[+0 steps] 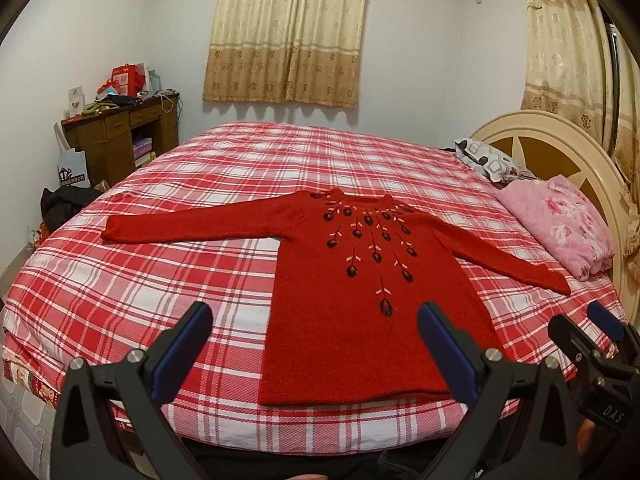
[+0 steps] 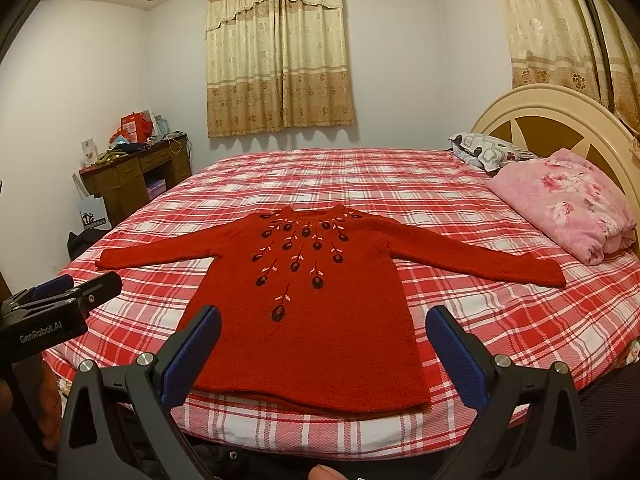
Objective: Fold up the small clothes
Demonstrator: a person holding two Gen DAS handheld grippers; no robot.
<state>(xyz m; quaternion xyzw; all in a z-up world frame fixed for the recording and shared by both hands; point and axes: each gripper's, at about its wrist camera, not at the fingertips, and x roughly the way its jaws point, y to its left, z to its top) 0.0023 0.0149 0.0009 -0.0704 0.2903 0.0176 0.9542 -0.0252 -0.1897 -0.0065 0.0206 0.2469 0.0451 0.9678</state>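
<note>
- A red knitted sweater with dark embroidered flowers [image 1: 352,300] is lying face up on the red-and-white checked bed sheet [image 1: 160,272], sleeves stretched sideways, likely flattened for folding.
- The left gripper [image 1: 316,344] and right gripper [image 2: 324,344] are hovering just before the sweater's hem, jaws spread wide, gripping nothing.
- The right wrist view is showing more of the pink floral quilt [image 2: 568,204] beyond the sweater's right sleeve.
</note>
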